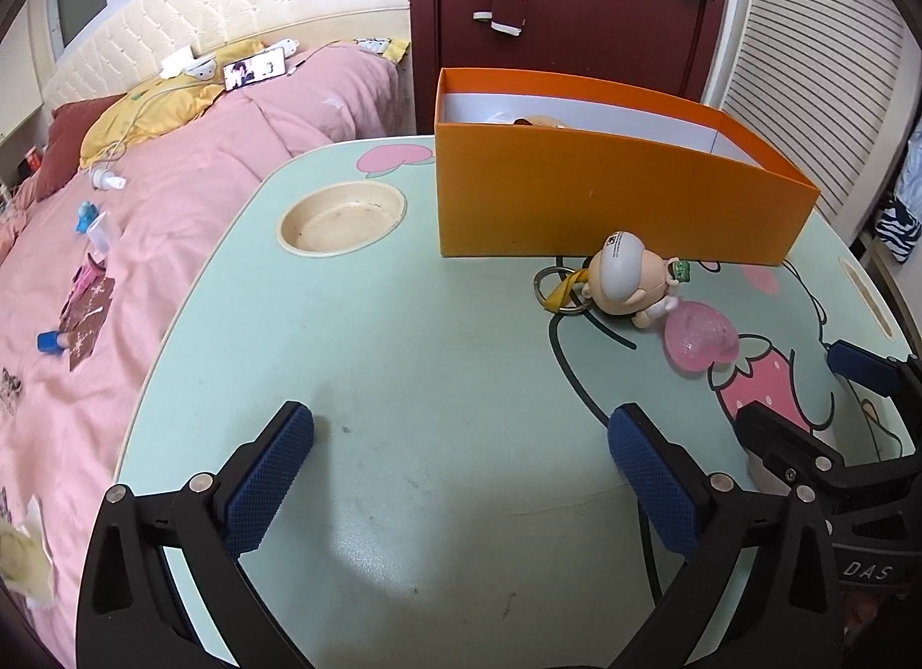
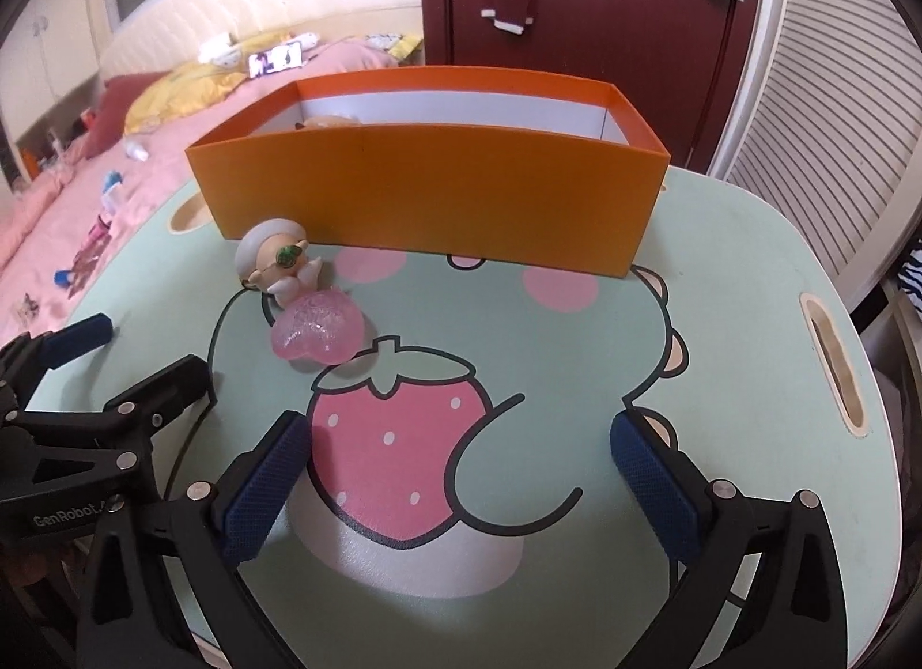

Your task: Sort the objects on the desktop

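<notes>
Toys wait on our table [image 2: 749, 288] in front of the orange box [image 2: 438, 196]. We see a little doll keychain [image 1: 625, 280] lying on its side, close to the box wall. A pink see-through heart [image 2: 317, 332] lies just beside it and seems to touch it. Something pale already sits inside the box, but we cannot tell what it is.

Our left tongs [image 1: 461, 438] are spread wide with nothing between them. Our right tongs [image 2: 461, 438] are spread wide too, and they only hover over the strawberry drawing. No toy is held yet.

We think we are getting ready to pick up the next toy. Two toys are not in the box yet. For the next move, we should bring one pair of tongs around the doll or the heart, squeeze softly, and lift it over the box wall. The heart looks smooth, so it may slip.

We can read "GenRobot" on the left tongs in the right view, and "DAS" on the right tongs in the left view. The doll's head has a small label, too tiny to read.
</notes>
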{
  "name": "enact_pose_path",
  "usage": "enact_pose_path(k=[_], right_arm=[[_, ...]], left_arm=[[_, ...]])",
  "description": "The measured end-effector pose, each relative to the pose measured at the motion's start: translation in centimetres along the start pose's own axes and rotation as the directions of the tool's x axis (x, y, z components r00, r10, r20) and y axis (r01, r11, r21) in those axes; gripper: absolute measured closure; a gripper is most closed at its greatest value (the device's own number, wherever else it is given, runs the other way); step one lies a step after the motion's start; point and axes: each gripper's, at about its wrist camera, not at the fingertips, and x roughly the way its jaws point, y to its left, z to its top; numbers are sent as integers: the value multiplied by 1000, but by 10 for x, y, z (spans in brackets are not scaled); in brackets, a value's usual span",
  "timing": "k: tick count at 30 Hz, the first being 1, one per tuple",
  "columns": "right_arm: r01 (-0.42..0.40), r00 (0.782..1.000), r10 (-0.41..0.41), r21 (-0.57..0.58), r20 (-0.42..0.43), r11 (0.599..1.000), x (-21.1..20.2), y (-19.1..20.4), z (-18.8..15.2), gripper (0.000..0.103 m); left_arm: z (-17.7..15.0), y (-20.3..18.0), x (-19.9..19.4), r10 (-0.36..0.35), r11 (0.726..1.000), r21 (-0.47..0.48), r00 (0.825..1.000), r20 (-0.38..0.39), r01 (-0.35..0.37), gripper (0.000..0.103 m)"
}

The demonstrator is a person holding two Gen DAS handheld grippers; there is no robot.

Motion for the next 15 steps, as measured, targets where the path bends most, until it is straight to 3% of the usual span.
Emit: enact_pose_path(k=[15], right_arm=[[-2,1000,2,0,12,1000,-2,7,-2,0]], left_arm=[[-2,2,-1,-1,1000,1,1000,1,1,1]])
